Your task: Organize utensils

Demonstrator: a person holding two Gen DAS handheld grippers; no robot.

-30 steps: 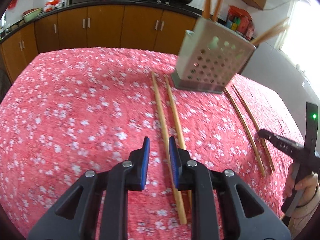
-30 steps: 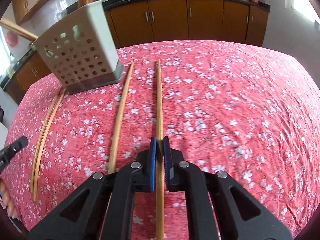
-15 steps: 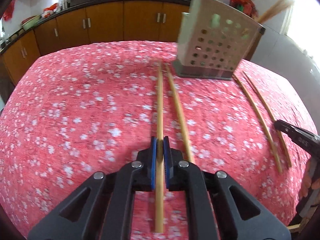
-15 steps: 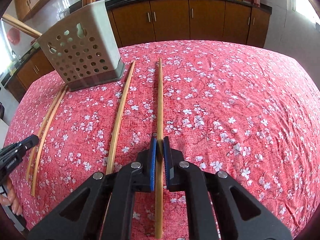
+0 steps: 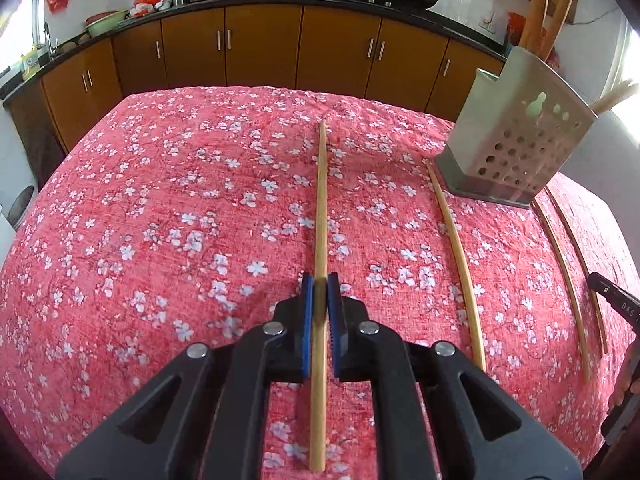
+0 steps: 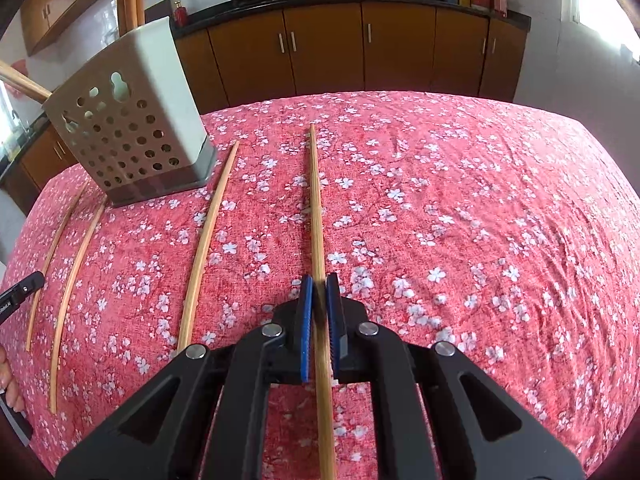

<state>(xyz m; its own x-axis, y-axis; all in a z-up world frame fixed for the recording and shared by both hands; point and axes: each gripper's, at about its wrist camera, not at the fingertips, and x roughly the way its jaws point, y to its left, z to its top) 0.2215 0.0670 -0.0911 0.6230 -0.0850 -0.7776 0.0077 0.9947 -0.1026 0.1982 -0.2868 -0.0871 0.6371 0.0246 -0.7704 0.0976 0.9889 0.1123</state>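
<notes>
Both grippers are clamped on chopsticks. The left gripper (image 5: 320,292) has its fingers (image 5: 306,320) narrow, pinching the left chopstick (image 5: 321,200) near its near end, well left of the holder (image 5: 516,152). The right gripper (image 6: 319,292) is the same: fingers nearly together on the right chopstick (image 6: 316,208), well right of the holder. Can't tell if either stick is off the cloth (image 6: 480,220) yet. The perforated metal holder stands tilted-looking on the bench, with a few sticks (image 5: 540,0) already poking out of the top. One loose chopstick (image 5: 456,256) lies between the left chopstick and the holder, and another loose stick (image 6: 208,236) lies between the right chopstick and the holder.

Risks, as a guess:
- The grip is near one end, so the long free end may swing or droop and the stick may rotate in the pads.
- The far tip could catch the holder's rim or the standing sticks and tip the holder.
- Both hands heading to the same opening could clash.
- A dragged tip could snag the cloth or knock the loose sticks.
</notes>
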